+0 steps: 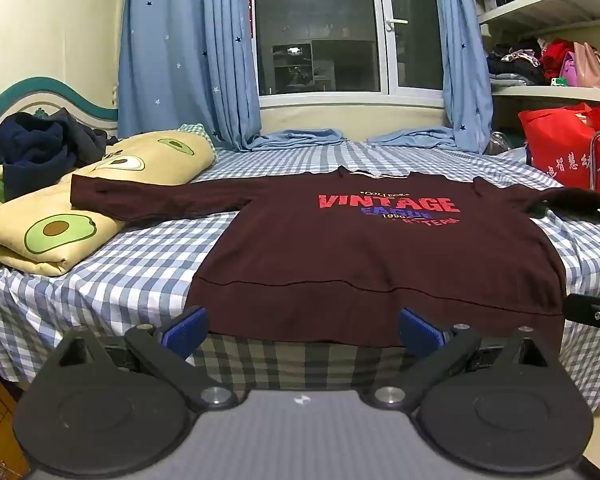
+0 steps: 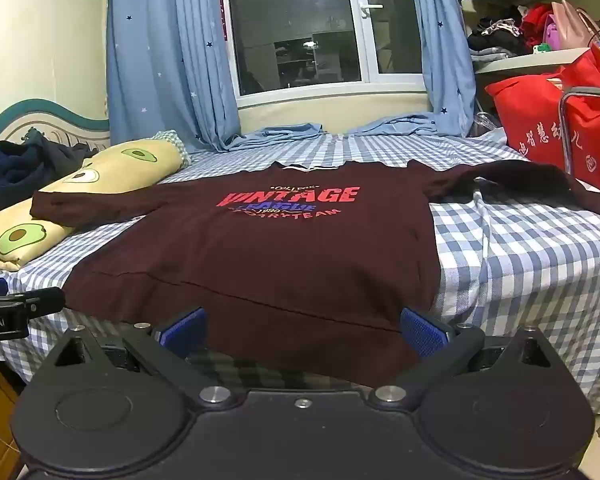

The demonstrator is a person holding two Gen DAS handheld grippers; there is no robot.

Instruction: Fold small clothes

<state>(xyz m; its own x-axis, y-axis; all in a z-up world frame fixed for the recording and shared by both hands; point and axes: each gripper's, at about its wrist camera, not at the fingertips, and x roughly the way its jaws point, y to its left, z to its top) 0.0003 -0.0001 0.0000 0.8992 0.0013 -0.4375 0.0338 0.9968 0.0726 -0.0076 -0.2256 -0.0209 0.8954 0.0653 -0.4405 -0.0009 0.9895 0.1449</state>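
Fold not started: maroon sweatshirt (image 1: pixel 372 256) lies flat, print up, on the checked bed (image 1: pixel 120 264), sleeves spread, hem at the near edge. Left of sweatshirt: avocado quilt (image 1: pixel 60 232) under one sleeve. Left gripper (image 1: pixel 300 330) and right gripper (image 2: pixel 300 330) both spread wide, empty, just short of the hem. Behind sweatshirt: window (image 1: pixel 320 32), blue curtains (image 1: pixel 188 60); right: red bag (image 1: pixel 564 148).

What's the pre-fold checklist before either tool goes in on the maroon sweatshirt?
1. Sweatshirt laid flat, print up: ok.
2. Left tool open, nothing between the pads: ok.
3. Right tool open, nothing held: ok.
4. Hem reachable, hanging over the bed edge: ok.
5. Left-side sleeve on bare sheet: not ok, it lies over the avocado quilt.
6. Other sleeve clear of the red bag: cannot tell.
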